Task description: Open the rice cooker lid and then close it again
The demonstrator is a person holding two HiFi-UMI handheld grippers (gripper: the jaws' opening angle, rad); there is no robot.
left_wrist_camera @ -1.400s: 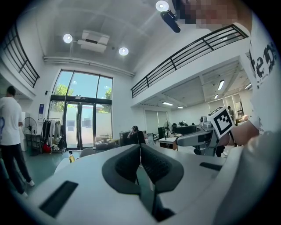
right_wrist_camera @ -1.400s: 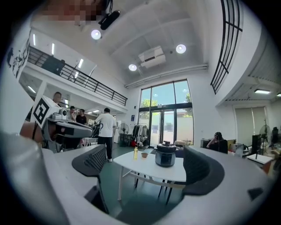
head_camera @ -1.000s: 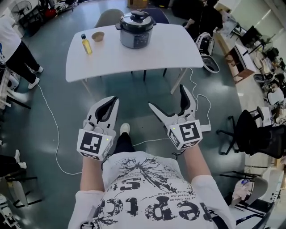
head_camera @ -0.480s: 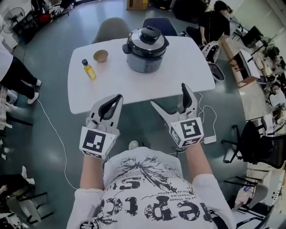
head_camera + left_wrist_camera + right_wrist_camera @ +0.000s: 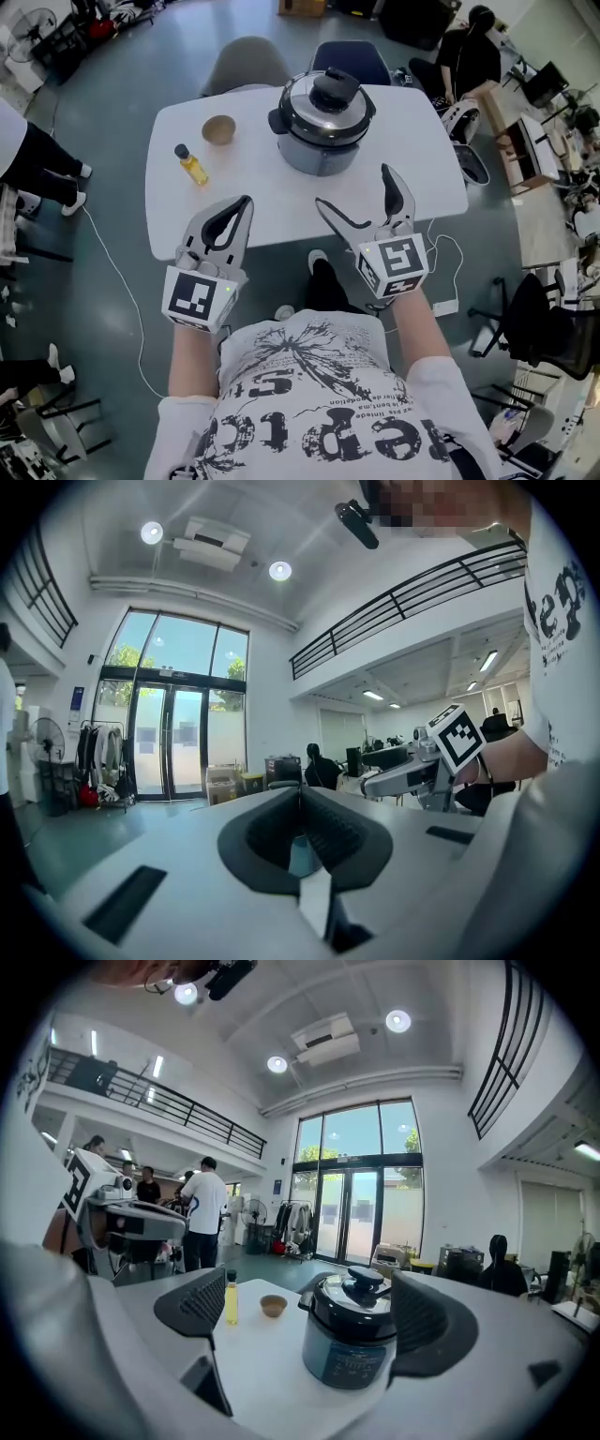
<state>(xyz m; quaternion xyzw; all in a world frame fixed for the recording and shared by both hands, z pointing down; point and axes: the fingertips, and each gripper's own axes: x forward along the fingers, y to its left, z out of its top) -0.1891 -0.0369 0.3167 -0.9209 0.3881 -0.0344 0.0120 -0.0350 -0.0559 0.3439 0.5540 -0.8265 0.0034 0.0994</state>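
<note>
The rice cooker (image 5: 323, 122) stands upright on the far middle part of the white bench (image 5: 253, 202), its dark lid (image 5: 328, 105) shut down on the pot and a black knob (image 5: 335, 87) on top. Its front panel faces the near edge of the bench, as the right gripper view shows. Nothing touches the cooker.

To the cooker's left, well apart from it, a small brown bowl (image 5: 218, 128) sits on the bench. Nearer the person and a little further left stands a small bottle (image 5: 192, 165) of yellow liquid with a dark cap, upright.

The right claw (image 5: 353, 186) is held at the near edge of the bench, short of the cooker and not touching it. Its jaws stand wide apart and grasp nothing; in the right gripper view the cooker shows in the gap between them, but farther off on the bench.

The left claw (image 5: 242, 204) is held beside it, to the left, also at the near edge of the bench. Its jaws are pressed together with nothing between them, the ribbed pads meeting in the left gripper view.

Behind the bench stand a grey chair (image 5: 246, 64) and a dark blue chair (image 5: 349, 56), pushed close to its far side. A white cable (image 5: 114, 281) trails over the grey floor (image 5: 103, 216) to the left. One person (image 5: 473, 52) in dark clothes sits off to the far right.
</note>
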